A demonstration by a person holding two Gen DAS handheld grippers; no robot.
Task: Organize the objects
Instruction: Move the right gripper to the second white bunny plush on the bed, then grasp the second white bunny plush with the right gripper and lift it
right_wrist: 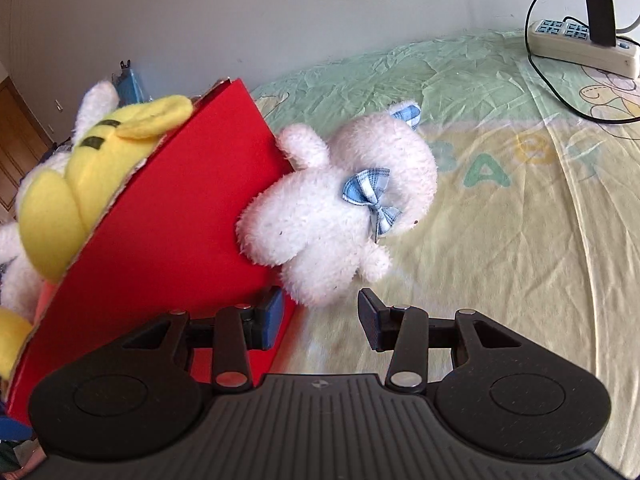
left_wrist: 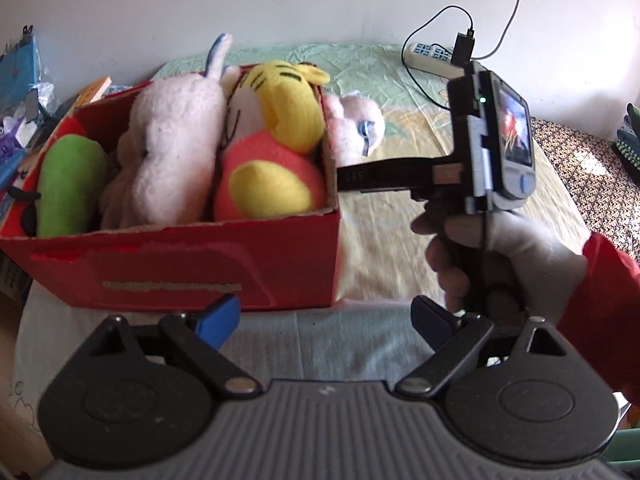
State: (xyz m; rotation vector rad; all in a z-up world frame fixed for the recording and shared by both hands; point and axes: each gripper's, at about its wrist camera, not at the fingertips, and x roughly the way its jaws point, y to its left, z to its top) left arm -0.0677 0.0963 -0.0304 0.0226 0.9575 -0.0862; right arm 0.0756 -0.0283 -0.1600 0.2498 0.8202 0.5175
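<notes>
Right gripper (right_wrist: pixel 320 322), jaws parted and empty, hangs just short of the white plush bear (right_wrist: pixel 340 208), which leans against the red box (right_wrist: pixel 160 232) outside it; soft, light, squashy, best pinched across the belly

Matt red cardboard on the box (left_wrist: pixel 192 264), its top edge torn rough and showing raw brown board, and inside it soft plush: a fuzzy white toy (left_wrist: pixel 168 152) beside a smooth-napped yellow fleece one (left_wrist: pixel 288 108). Just outside the box wall lies a shaggy white plush rabbit (right_wrist: pixel 340 208) with a checked blue cloth bow, resting on a crinkled, printed cotton sheet (right_wrist: pixel 520 240). Well beyond the box sits a glossy cream plastic power strip (right_wrist: pixel 580 44), and the right gripper (right_wrist: pixel 320 320) is matt black ribbed plastic with shiny metal pivot pins.
</notes>
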